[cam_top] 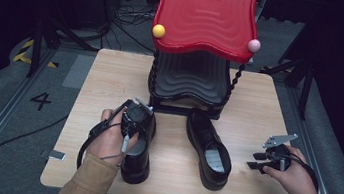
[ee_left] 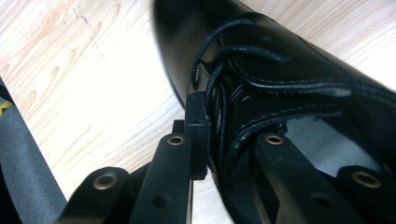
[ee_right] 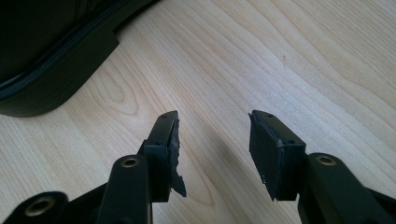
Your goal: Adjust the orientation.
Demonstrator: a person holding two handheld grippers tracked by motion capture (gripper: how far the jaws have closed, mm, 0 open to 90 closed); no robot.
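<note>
Two black lace-up leather shoes stand on the wooden table with their toes pointing away from me. My left gripper comes down on the left shoe at its laces. In the left gripper view this gripper has one pad pressed against the outside of the left shoe and the other jaw inside the opening, gripping the side wall. The right shoe lies free in the middle. My right gripper hovers low over bare wood to its right, and its jaws stand open and empty.
A two-level rack stands at the table's back, with a red wavy top shelf and a black lower shelf. The right shoe's sole lies close ahead-left of the right gripper. Cables run over the grey floor around the table.
</note>
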